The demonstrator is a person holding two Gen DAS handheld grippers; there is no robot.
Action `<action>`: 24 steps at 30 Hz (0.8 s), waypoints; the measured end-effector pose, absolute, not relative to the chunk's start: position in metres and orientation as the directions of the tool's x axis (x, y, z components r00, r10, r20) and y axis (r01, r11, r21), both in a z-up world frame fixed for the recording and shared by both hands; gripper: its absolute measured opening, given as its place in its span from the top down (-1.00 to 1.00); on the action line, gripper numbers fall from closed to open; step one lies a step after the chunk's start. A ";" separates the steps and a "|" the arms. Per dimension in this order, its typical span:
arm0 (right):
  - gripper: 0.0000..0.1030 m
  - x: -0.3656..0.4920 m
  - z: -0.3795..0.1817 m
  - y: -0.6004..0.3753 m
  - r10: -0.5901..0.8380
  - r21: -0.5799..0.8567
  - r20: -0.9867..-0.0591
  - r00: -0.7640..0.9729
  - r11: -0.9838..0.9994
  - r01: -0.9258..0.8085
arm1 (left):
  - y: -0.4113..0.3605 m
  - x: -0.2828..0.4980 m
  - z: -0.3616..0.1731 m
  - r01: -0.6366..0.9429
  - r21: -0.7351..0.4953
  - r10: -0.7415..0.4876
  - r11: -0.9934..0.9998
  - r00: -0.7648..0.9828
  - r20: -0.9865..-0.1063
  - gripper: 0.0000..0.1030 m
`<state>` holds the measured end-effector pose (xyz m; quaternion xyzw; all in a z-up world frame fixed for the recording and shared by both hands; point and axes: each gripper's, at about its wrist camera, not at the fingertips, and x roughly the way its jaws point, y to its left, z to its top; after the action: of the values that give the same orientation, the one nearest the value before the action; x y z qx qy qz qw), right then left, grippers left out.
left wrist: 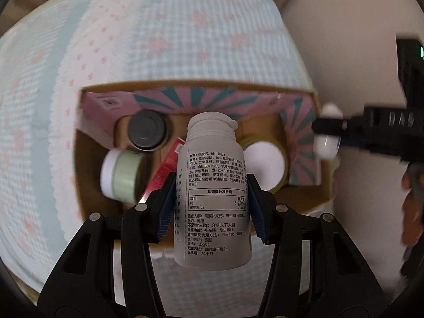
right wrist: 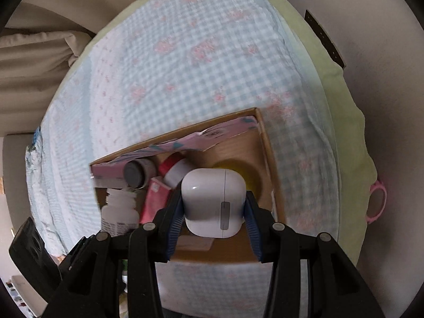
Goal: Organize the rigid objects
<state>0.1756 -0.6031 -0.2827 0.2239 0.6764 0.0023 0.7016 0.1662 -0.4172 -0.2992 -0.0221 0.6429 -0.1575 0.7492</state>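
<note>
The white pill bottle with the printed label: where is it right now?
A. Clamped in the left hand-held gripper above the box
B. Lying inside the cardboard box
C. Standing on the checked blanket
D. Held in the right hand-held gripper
A: the white pill bottle sits between the blue pads of the left hand-held gripper, over the open cardboard box; the right hand-held gripper holds a small white case instead.
</note>
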 end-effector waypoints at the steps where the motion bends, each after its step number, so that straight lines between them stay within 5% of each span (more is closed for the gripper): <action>1: 0.21 0.179 -0.288 -0.603 0.294 0.305 -0.952 0.082 0.910 0.281 | -0.422 0.166 -0.310 0.229 -0.219 -0.247 0.949 0.105 -0.963 0.09; 8: 0.21 0.200 -0.318 -0.581 0.161 0.164 -0.984 0.073 0.985 0.042 | -0.441 0.160 -0.346 0.378 -0.129 -0.158 0.917 0.046 -0.986 0.09; 15: 0.20 0.202 -0.336 -0.576 0.154 0.154 -0.986 0.063 0.988 -0.004 | -0.451 0.161 -0.344 0.438 -0.104 -0.132 0.893 0.034 -0.991 0.09; 16: 0.14 0.201 -0.336 -0.575 0.153 0.153 -0.986 0.066 0.988 -0.015 | -0.453 0.160 -0.341 0.441 -0.089 -0.118 0.893 0.039 -0.992 -0.01; 17: -0.03 0.200 -0.335 -0.574 0.152 0.150 -0.987 0.062 0.988 -0.027 | -0.454 0.160 -0.338 0.449 -0.070 -0.104 0.891 0.050 -0.993 -0.55; 18: -0.44 0.199 -0.334 -0.574 0.152 0.149 -0.987 0.061 0.988 -0.040 | -0.456 0.159 -0.333 0.462 -0.048 -0.089 0.885 0.068 -0.994 -0.92; 19: -0.91 0.198 -0.332 -0.572 0.212 0.208 -0.975 0.068 0.976 -0.059 | -0.456 0.158 -0.328 0.469 -0.043 -0.095 0.882 0.088 -0.992 -1.00; 24: -1.00 0.182 -0.314 -0.564 0.215 0.204 -0.965 0.152 0.975 -0.086 | -0.450 0.148 -0.318 0.487 -0.065 -0.125 0.871 0.092 -0.988 -0.99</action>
<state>0.1817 -0.5642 -0.3139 0.0502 0.6435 0.0995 0.7572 0.1479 -0.4497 -0.3179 0.1416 0.6400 -0.2111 0.7251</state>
